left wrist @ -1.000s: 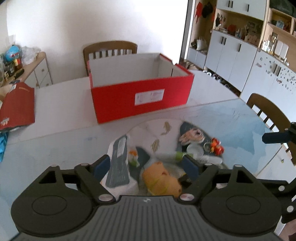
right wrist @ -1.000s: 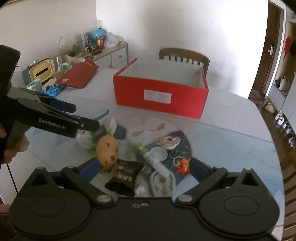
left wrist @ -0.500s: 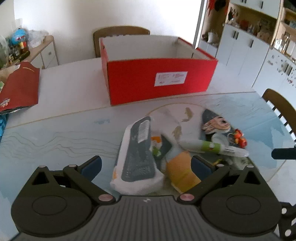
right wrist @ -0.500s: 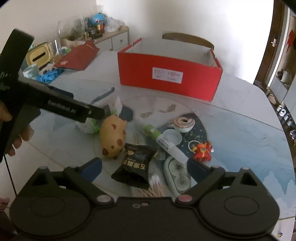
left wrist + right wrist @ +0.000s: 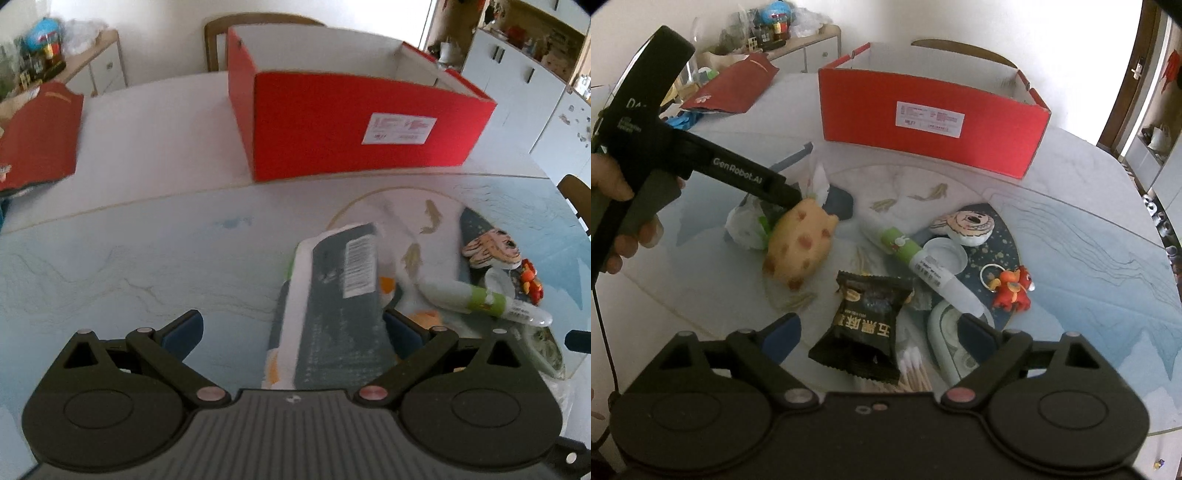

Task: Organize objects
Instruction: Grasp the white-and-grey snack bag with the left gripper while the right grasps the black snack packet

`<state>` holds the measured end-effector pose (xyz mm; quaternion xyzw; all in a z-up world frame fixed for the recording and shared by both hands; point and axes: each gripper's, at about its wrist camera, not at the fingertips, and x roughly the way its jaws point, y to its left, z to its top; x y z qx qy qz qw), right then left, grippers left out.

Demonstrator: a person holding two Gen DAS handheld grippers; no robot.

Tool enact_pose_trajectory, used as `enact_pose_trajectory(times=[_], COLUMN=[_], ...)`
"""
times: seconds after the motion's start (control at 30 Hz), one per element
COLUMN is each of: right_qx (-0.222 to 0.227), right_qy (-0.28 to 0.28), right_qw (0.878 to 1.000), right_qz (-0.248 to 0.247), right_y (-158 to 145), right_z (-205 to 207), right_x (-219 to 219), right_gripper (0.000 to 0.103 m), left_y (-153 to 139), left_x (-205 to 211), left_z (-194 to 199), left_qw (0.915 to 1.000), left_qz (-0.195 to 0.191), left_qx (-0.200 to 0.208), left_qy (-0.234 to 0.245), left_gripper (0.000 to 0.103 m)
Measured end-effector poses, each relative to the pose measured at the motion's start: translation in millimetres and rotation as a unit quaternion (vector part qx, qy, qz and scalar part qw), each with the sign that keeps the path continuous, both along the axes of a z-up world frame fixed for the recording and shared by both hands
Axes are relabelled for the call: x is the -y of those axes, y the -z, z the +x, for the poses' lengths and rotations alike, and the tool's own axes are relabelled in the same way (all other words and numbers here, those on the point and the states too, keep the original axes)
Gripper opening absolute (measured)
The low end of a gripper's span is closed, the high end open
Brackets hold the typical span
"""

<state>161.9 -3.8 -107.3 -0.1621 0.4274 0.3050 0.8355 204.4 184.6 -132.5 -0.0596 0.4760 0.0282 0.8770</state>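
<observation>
now the left hand-held gripper (image 5: pixel 293 328) hangs over the desk (image 5: pixel 147 266) with its jaws fully spread after opening, the grey-and-white tissue pack (image 5: pixel 340 306) lying between them, toward the right finger, not squeezed. at 12 o'clock stands the open red box (image 5: pixel 354 136). the right hand-held gripper (image 5: pixel 877 334) has just been narrowing yet stays wide, pads apart from the black snack packet (image 5: pixel 866 325) between them. a tube (image 5: pixel 923 262) lies at its 1 o'clock.

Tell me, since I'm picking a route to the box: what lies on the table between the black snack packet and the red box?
In the right wrist view, the green-banded tube and a round white lid lie between the black snack packet and the red box.
</observation>
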Motion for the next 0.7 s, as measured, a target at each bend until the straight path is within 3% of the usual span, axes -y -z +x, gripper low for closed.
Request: enact_pose_trajectory(times=[0.23, 0.43, 0.53, 0.67, 0.7], right_qx=[-0.005, -0.019, -0.027, -0.027, -0.027], right_qy=[0.001, 0.011, 0.015, 0.022, 0.023], right_qw=[1.000, 1.000, 1.000, 0.999, 0.999], right_qz=[-0.005, -0.008, -0.007, -0.005, -0.005], right_y=[4.0, 9.2, 11.0, 10.3, 10.3], right_z=[0.6, 3.8, 6.0, 6.4, 6.9], right_x=[-5.5, -7.5, -8.6, -8.8, -8.9], right_gripper=[0.083, 0.072, 0.061, 0.054, 0.053], left_y=[12.1, 13.3, 12.6, 11.0, 10.2], left_x=[-2.9, 3.8, 6.2, 6.9, 6.9], left_z=[-4.9, -11.1, -14.1, -17.4, -17.9], left_qw=[0.9999, 0.9994, 0.9990, 0.9988, 0.9987], left_qz=[-0.002, 0.014, 0.010, -0.002, -0.007], left_qx=[-0.014, -0.001, 0.004, 0.007, 0.007], left_qy=[0.007, 0.033, 0.044, 0.049, 0.051], left_gripper=[0.103, 0.101, 0.091, 0.066, 0.064])
